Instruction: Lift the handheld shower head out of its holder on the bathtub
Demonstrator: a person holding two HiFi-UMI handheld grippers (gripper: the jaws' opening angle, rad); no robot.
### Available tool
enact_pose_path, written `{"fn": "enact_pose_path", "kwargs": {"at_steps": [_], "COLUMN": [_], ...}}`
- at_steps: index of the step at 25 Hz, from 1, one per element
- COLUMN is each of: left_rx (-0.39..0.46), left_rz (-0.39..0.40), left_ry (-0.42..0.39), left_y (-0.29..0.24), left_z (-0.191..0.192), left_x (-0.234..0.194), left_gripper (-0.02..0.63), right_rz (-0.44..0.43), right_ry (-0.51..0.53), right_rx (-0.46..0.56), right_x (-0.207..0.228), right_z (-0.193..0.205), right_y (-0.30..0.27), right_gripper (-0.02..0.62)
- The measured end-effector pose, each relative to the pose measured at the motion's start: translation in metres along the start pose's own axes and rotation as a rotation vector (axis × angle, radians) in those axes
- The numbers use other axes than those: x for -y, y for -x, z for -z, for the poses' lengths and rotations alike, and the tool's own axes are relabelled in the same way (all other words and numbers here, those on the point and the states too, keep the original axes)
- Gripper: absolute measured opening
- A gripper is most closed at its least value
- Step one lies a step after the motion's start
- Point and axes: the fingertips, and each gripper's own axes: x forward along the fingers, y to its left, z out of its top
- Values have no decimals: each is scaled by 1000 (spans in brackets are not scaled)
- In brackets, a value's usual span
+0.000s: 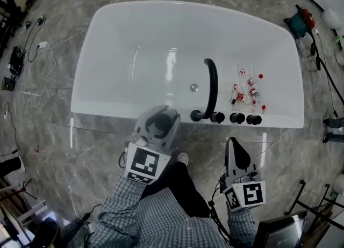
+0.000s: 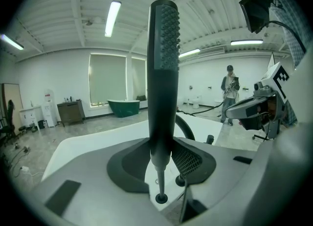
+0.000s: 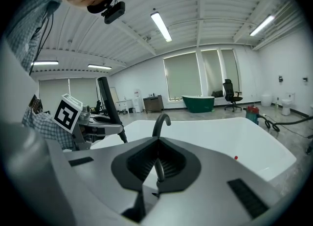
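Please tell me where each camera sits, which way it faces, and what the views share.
Head view: on the person's head, facing steeply down at the bathtub; sleeves, left gripper, right gripper show.
Left gripper view: on the left gripper, along jaws shut on the shower head; right gripper at right.
Right gripper view: on the right gripper, across the bathtub; left gripper at left.
Shared: all see bathtub and faucet.

Checked sleeves, black trousers
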Motion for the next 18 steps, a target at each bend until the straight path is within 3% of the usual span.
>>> {"fn": "enact_pose_path", "kwargs": {"at_steps": [18], "left_rx": [134], "left_rz": [-8], "left_ry": [-50], "left_y": [71], "left_z": [-110], "left_x": [4], "left_gripper": [127], "right_rz": [21], "right_ry": [54], "right_rx": [132], "right_x": [-27], "right_z": [-85], "right_y": [38], "right_gripper": [15]}}
